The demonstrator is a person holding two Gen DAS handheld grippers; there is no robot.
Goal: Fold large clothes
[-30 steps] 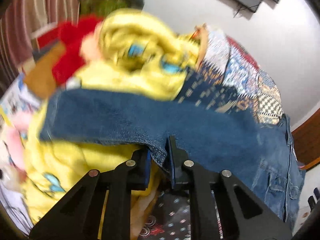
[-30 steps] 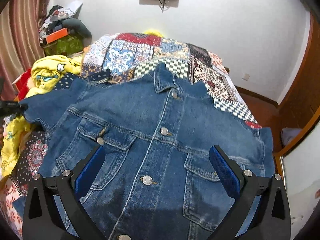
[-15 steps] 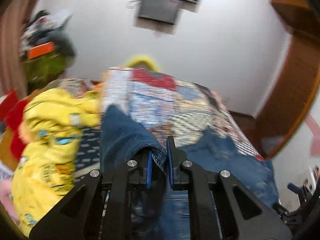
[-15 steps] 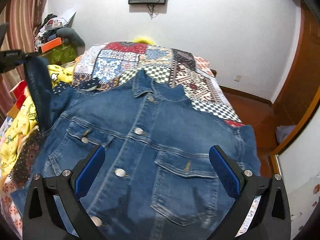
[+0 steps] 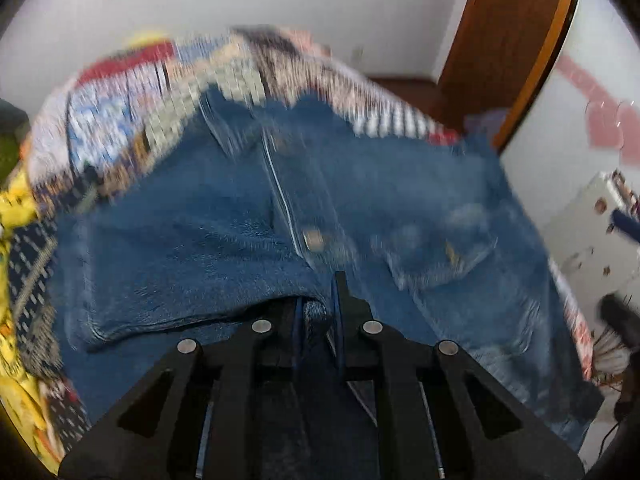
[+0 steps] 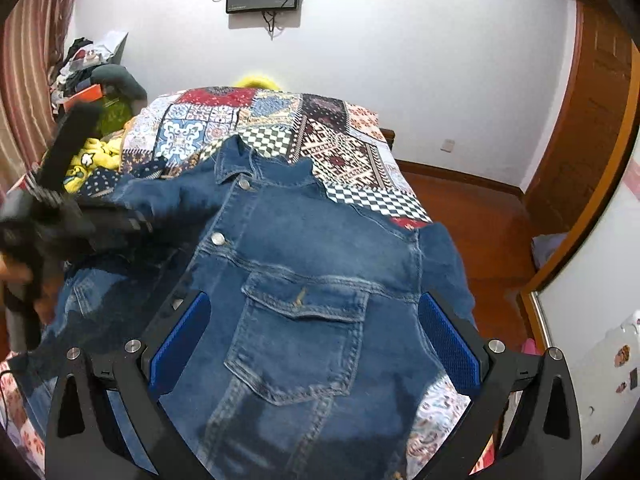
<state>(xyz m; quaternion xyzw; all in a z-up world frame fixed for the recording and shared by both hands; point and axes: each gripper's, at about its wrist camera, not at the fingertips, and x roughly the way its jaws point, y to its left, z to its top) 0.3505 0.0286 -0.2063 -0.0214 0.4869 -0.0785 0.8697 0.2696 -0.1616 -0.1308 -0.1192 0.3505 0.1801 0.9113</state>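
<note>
Soft, even room light in both views, source not seen; no glare. Strong motion blur across the left wrist view: quilt (image 5: 168, 92) smeared into streaks, jacket (image 5: 400, 200) seams and button unsharp, only the gripper (image 5: 318, 312) fairly sharp. Right wrist view sharp on jacket (image 6: 320, 280) and quilt (image 6: 280, 120), blurred only at the left edge. Faint dark shadow on denim near the bottom. Fisheye bending of walls, black corners.

Black tool (image 6: 312, 336); blue ribbed pads (image 6: 448, 340); silver screws (image 6: 496, 346)
</note>
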